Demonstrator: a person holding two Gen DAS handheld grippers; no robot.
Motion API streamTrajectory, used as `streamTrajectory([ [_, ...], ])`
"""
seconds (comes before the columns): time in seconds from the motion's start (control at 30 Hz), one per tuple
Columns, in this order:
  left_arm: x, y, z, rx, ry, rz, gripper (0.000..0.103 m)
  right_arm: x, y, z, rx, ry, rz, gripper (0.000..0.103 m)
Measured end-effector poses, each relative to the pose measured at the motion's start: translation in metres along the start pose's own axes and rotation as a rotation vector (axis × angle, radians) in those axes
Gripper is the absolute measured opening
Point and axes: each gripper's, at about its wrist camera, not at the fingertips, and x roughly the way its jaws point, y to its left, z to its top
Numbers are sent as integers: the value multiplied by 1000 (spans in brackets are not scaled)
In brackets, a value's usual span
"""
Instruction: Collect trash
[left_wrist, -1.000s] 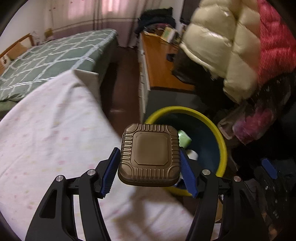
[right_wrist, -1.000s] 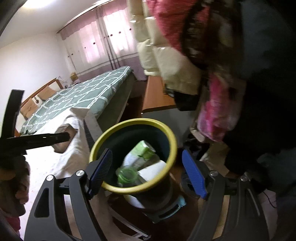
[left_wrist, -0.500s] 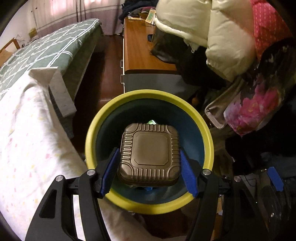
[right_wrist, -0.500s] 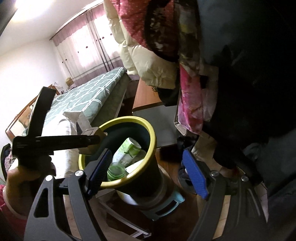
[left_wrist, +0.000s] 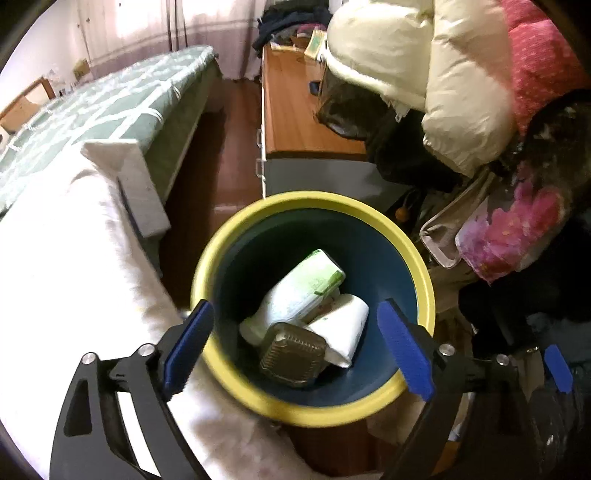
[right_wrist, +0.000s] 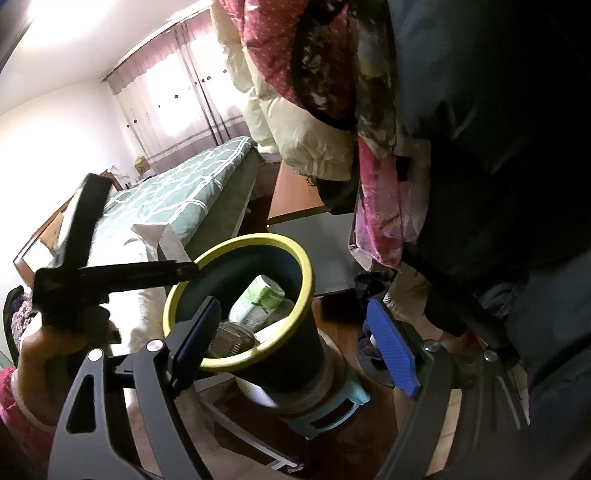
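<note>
**Brown lid dropped in the bin**

At lower frame, the left gripper (left_wrist: 295, 347) has just opened its jaws, empty, above the yellow-rimmed bin (left_wrist: 424, 280) so the ribbed brown lid (left_wrist: 293, 354) lands inside beside the white packets (left_wrist: 295, 295). The right gripper (right_wrist: 295, 343) stands apart, empty.

One bin (left_wrist: 314, 410), two packs (left_wrist: 303, 288), one brown box (left_wrist: 291, 354)

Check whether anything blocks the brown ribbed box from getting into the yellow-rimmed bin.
Nothing does: the brown ribbed box already lies inside the bin, on the white packets. The left gripper, just opened, hangs empty over the bin's mouth.
</note>
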Motion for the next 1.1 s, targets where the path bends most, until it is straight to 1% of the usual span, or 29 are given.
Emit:
streamTrajectory([
  [0.03, -8, 3, -3, 4, -14, 7, 96, -1, 2, 0, -3, 0, 3, 80],
  [0.13, -42, 18, -17, 5, -68, 29, 98, -5, 8, 0, -17, 1, 14, 80],
  [0.17, -58, 26, -24, -5, -95, 31, 98, -6, 11, 0, -24, 2, 20, 80],
  [0.3, -115, 58, -60, -51, -178, 93, 98, -14, 32, -1, -68, 3, 68, 81],
  [0.43, -183, 97, -116, -144, -287, 228, 98, -26, 57, -1, -131, -6, 126, 84],
  [0.5, -219, 115, -148, -197, -351, 310, 98, -33, 74, -1, -169, -13, 154, 84],
  [0.57, -246, 127, -172, -236, -393, 373, 98, -38, 91, -1, -207, -14, 179, 85],
  [0.6, -265, 136, -192, -276, -418, 417, 98, -42, 102, -1, -235, -16, 196, 86],
  [0.67, -287, 147, -214, -321, -441, 444, 98, -49, 118, -3, -274, -23, 224, 88],
  [0.7, -301, 153, -231, -349, -450, 459, 98, -52, 126, -5, -291, -27, 239, 89],
  [0.77, -319, 159, -252, -380, -457, 486, 98, -61, 143, -9, -330, -31, 278, 90],
  [0.87, -340, 164, -282, -428, -477, 505, 98, -73, 161, -18, -376, -33, 321, 91],
  [1.0, -361, 165, -313, -473, -507, 536, 98, -85, 173, -28, -405, -33, 352, 92],
  [1.1, -370, 166, -330, -494, -513, 561, 98, -92, 176, -33, -410, -42, 359, 92],
])
